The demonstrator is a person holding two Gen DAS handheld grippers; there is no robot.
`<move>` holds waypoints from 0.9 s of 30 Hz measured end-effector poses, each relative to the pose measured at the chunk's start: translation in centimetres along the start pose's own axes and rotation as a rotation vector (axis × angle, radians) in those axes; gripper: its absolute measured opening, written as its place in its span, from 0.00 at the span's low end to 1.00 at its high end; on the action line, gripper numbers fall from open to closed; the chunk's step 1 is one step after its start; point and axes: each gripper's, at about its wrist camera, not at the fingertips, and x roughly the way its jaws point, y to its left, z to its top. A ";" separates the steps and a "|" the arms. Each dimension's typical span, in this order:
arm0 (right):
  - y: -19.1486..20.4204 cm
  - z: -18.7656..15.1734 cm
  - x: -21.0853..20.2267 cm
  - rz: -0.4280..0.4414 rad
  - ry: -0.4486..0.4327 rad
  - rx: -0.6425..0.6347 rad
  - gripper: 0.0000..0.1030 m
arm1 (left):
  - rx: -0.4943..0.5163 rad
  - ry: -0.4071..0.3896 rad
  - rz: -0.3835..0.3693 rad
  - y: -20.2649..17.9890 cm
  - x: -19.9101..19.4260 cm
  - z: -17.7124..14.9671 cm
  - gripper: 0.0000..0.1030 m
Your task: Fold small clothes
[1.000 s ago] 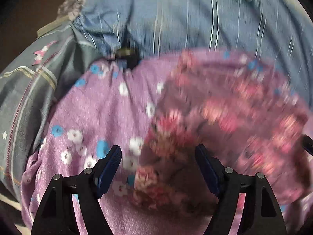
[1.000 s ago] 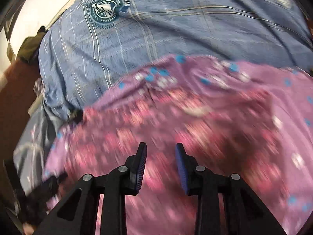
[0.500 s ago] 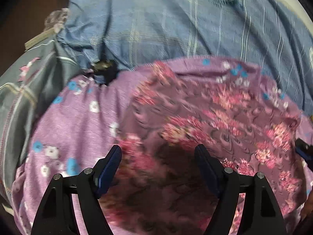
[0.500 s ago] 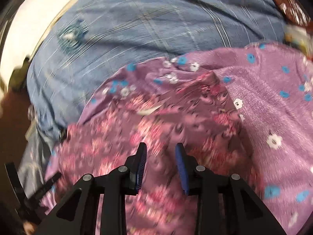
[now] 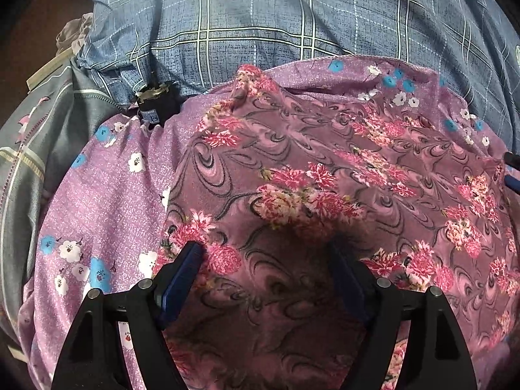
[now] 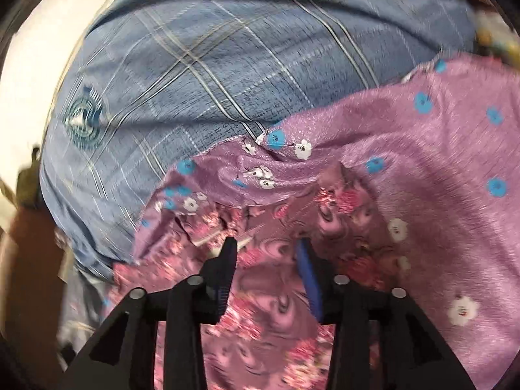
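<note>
A small mauve garment with pink flowers and grey swirls (image 5: 325, 169) lies spread on a lilac cloth with white and blue flowers (image 5: 97, 201). My left gripper (image 5: 265, 256) is open, just above the garment's near left part, its shadow on the fabric. In the right wrist view the garment (image 6: 276, 299) lies under my right gripper (image 6: 268, 250), which is open with a narrower gap, near the garment's far edge where the lilac cloth (image 6: 438, 169) is rumpled. The right gripper's tip shows at the right edge of the left wrist view (image 5: 513, 175).
A blue plaid bedsheet (image 5: 260, 26) covers the bed beyond the cloths; it also shows in the right wrist view (image 6: 211, 65). A small dark box-like object (image 5: 156, 104) sits at the lilac cloth's far left corner. A grey patterned blanket (image 5: 32, 136) lies to the left.
Both grippers have moved across the garment; the left came closer over its near left part, the right swung toward its far edge and its gap widened slightly. The garment now lies flatter.
</note>
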 end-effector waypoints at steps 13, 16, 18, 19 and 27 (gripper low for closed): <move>2.3 2.9 9.2 -0.357 0.120 -0.125 0.00 | 0.011 0.003 -0.016 0.1 0.2 0.1 0.79; 1.7 3.7 8.3 -0.341 0.029 -0.100 0.00 | 0.008 0.003 -0.026 0.3 0.1 0.1 0.79; 1.6 3.6 6.4 -0.341 -0.054 -0.088 0.00 | -0.014 -0.001 -0.035 0.8 -0.3 0.2 0.78; 1.4 3.4 5.2 -0.310 -0.094 -0.065 0.00 | -0.028 -0.011 -0.038 1.1 -0.7 0.3 0.76; 4.5 -3.6 -2.4 -0.180 -0.112 -0.199 0.28 | -0.158 -0.098 0.077 6.8 -3.6 0.6 0.76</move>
